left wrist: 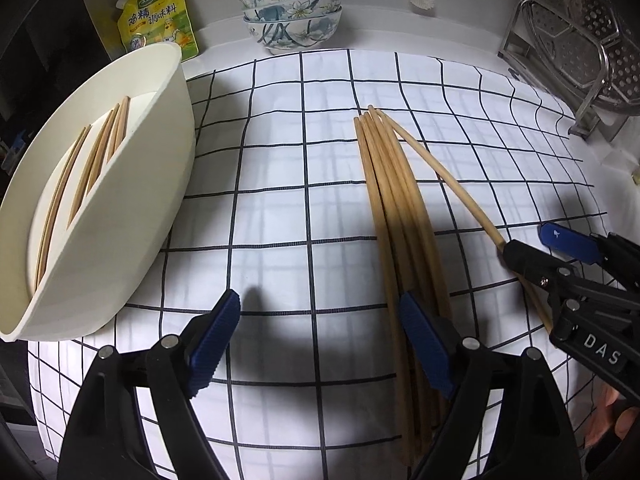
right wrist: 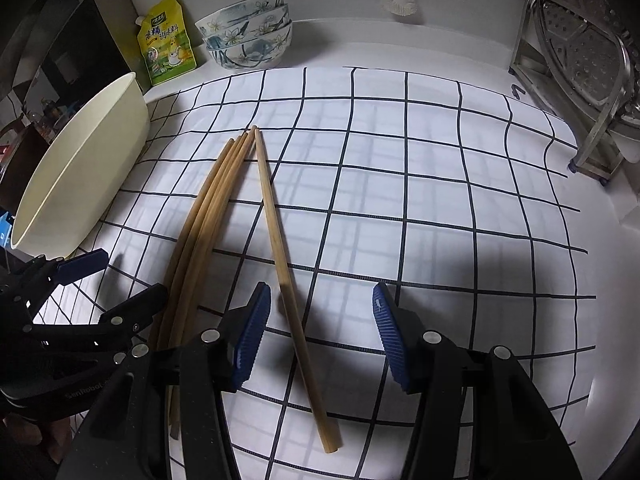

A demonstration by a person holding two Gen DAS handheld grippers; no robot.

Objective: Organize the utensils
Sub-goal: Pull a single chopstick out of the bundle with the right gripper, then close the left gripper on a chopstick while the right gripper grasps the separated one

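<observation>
Wooden chopsticks (right wrist: 200, 216) lie in a loose bundle on the checked cloth (right wrist: 440, 184), tips together at the far end, fanning apart toward the near edge. One chopstick (right wrist: 288, 280) has split off to the right of the bundle and lies slantwise by itself. More chopsticks (left wrist: 96, 156) already rest inside the cream tub (left wrist: 132, 216) at the left edge of the cloth, so the sorting looks partway done: some in, a handful still out.

Right gripper (right wrist: 322, 332): jaws about half open, straddling the stray chopstick, pads clear of it on both sides. Nothing held.

Left gripper (left wrist: 320, 344): jaws wide, empty. Its right pad sits against the near end of the bundle; bare cloth between the pads.

Step in hand, as I read it: picking up the next chopstick, with the right gripper lined up over the stray one. Next move calls for lowering until the pads flank the stick, then closing on it squarely. It is thin and round and could roll or pivot out of a loose pinch. After that, carry left to the tub.

Beyond the cloth at the far side: stacked flowered bowls (right wrist: 248, 32), a yellow seasoning pouch (right wrist: 166, 40), a metal rack (right wrist: 580, 76) at far right.
</observation>
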